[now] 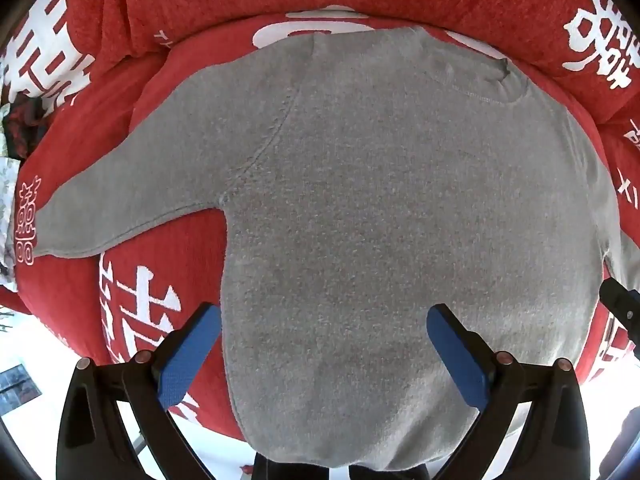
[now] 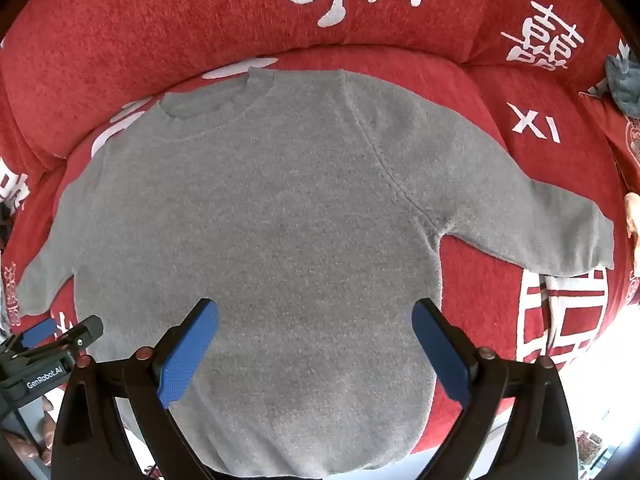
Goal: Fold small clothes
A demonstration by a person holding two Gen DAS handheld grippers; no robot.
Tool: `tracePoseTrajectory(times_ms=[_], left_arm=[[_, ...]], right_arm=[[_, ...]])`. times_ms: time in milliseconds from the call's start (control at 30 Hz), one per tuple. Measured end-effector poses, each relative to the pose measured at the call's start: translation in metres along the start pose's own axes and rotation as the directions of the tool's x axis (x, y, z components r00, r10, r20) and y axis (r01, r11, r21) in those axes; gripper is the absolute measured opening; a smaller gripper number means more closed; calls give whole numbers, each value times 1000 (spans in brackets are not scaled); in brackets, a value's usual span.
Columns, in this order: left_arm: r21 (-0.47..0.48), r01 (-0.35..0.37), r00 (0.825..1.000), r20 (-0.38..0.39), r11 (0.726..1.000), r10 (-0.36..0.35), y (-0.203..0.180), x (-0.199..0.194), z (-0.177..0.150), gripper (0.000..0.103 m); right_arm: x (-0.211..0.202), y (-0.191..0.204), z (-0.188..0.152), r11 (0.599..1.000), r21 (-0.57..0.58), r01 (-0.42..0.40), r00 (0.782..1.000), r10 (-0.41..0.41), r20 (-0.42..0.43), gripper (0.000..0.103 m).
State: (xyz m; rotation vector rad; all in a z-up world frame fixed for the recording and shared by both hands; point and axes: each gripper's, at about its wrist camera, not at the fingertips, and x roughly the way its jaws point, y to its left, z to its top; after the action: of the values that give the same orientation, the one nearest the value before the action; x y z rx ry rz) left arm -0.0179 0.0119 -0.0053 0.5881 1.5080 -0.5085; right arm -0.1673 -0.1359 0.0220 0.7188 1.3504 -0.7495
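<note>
A small grey sweater (image 1: 360,200) lies flat and spread out on a red sofa seat, collar at the far side, hem toward me, both sleeves out to the sides. It also shows in the right wrist view (image 2: 280,220). My left gripper (image 1: 324,316) is open and empty, hovering over the lower left part of the body near the hem. My right gripper (image 2: 316,312) is open and empty over the lower right part. The left gripper's tip (image 2: 60,336) shows at the left edge of the right wrist view. The right gripper's tip (image 1: 618,300) shows in the left wrist view.
The sofa cover (image 2: 160,20) is red with white Chinese characters; its backrest rises behind the collar. A grey-blue cloth (image 2: 624,84) lies at the far right. The seat's front edge runs just under the hem, with light floor (image 1: 24,344) below.
</note>
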Motion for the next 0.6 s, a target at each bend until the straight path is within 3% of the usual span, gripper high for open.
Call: tracePoseTrajectory(times_ms=[600], left_arm=[[-2, -2, 1000, -10, 1000, 2, 3, 5, 4, 103]], right_arm=[[4, -2, 0, 1000, -4, 3, 1000, -3, -4, 98]])
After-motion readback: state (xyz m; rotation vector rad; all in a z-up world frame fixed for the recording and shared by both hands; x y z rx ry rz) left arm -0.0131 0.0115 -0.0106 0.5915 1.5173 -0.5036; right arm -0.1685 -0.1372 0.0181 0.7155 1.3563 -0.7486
